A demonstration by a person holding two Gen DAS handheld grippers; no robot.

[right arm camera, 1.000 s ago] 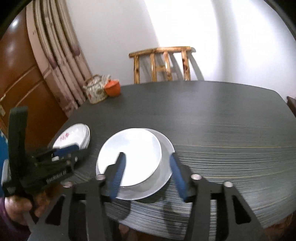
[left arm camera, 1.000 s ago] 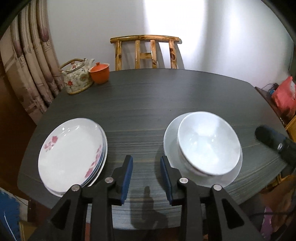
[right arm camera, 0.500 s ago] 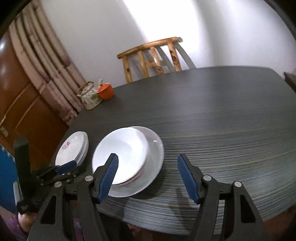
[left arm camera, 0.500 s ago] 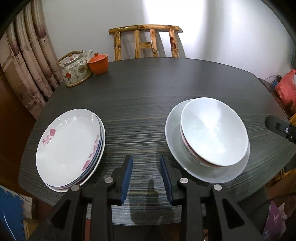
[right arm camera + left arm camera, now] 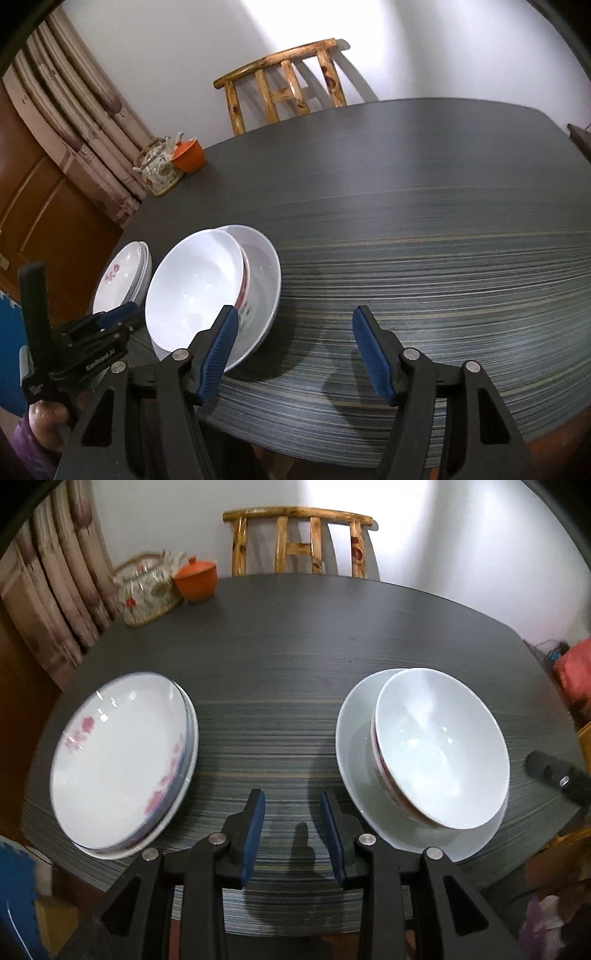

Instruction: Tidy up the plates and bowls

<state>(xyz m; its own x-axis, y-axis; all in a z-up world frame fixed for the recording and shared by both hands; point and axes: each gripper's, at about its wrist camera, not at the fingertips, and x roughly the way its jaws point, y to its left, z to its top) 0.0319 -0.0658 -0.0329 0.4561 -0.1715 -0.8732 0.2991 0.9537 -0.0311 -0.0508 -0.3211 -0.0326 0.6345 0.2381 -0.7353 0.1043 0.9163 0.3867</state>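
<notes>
A stack of white plates with pink flowers [image 5: 118,757] lies at the table's near left; it also shows in the right wrist view [image 5: 122,275]. A stack of white bowls [image 5: 439,749] leans inside a wider white dish [image 5: 356,731] at the near right, also seen in the right wrist view as bowls [image 5: 195,284] and dish [image 5: 264,266]. My left gripper [image 5: 291,825] is open and empty, above the table's near edge between the two stacks. My right gripper [image 5: 295,345] is open wide and empty, just right of the bowls.
A flowered teapot [image 5: 147,590] and an orange lidded cup [image 5: 195,578] stand at the back left of the dark round table [image 5: 295,646]. A wooden chair [image 5: 299,541] stands behind it. Curtains [image 5: 85,110] hang at the left.
My right gripper has opened wider and drawn closer to the bowls' right side. My left gripper has shifted slightly, its jaws unchanged. Plates and bowls have not moved.
</notes>
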